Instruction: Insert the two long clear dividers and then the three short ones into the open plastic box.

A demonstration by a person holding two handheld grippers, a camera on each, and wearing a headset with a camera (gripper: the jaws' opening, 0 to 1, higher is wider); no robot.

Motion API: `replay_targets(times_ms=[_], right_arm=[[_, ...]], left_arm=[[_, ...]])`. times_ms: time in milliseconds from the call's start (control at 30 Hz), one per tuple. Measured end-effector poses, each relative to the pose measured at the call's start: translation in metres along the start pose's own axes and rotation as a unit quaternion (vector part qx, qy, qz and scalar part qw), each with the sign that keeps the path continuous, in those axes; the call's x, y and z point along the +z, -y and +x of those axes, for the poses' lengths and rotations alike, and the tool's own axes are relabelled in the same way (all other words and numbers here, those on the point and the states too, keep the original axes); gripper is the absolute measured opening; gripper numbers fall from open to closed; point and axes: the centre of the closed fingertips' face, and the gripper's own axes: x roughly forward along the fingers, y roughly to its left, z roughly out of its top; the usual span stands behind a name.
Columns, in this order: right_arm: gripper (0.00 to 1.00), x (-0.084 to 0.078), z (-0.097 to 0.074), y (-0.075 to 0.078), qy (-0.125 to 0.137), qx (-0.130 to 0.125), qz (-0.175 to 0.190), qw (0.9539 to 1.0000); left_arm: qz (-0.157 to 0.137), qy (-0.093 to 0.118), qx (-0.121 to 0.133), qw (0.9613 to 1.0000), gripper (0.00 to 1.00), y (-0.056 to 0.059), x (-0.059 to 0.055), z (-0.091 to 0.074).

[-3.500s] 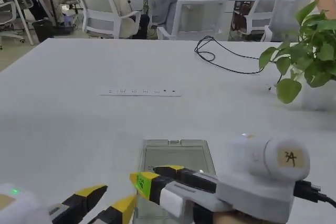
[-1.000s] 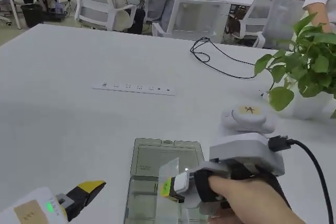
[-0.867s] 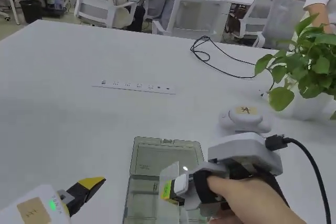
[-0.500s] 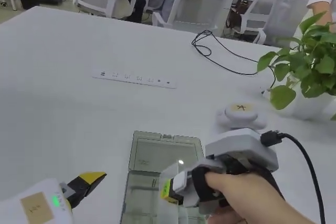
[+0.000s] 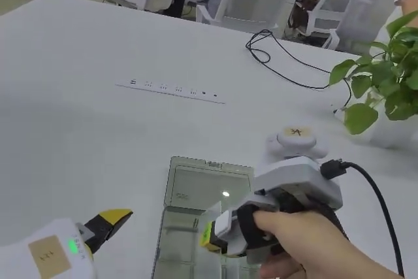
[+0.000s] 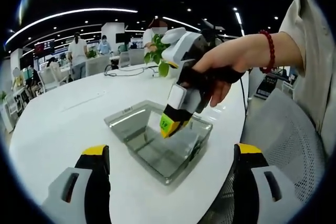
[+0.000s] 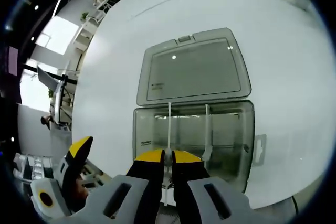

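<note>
Right hand-held gripper (image 7: 168, 153) clamps the long clear plastic divider (image 7: 169, 124), lying straight ahead, apparently over the open transparent plastic box (image 7: 251, 129).

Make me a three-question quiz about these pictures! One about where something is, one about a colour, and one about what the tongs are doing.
1. Where is the lid of the box?
A. Shut on top of the box
B. Lying flat on the table, right next to the box
C. Standing up on its edge

2. What colour are the tips of the left tongs?
A. Red
B. Yellow
C. Blue

3. What are the right tongs doing?
A. Open, holding nothing
B. Shut on a cable
C. Shut on a clear divider

Answers:
1 B: the lid lies open and flat beside the box.
2 B: both tips show yellow in the left gripper view.
3 C: the tips are pinched together on the thin clear divider over the box.
</note>
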Motion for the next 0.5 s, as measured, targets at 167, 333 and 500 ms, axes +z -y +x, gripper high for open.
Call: replay_targets(times_ms=[167, 333, 500], right_arm=[[0.06, -0.0007, 0.0027, 0.0017, -0.005, -0.003, 0.000, 1.0000], [0.06, -0.0006, 0.0053, 0.0017, -0.006, -0.002, -0.001, 1.0000], [0.06, -0.0016, 0.0072, 0.0020, -0.011, -0.005, 0.000, 0.9999]], left_arm=[[-0.006, 0.002, 0.001, 1.0000, 1.00, -0.0007, 0.0004, -0.0002], [-0.008, 0.001, 0.003, 1.0000, 0.99, -0.0014, -0.0005, -0.0005], [-0.012, 0.001, 0.006, 0.9999, 0.98, -0.0029, -0.0013, -0.0009]])
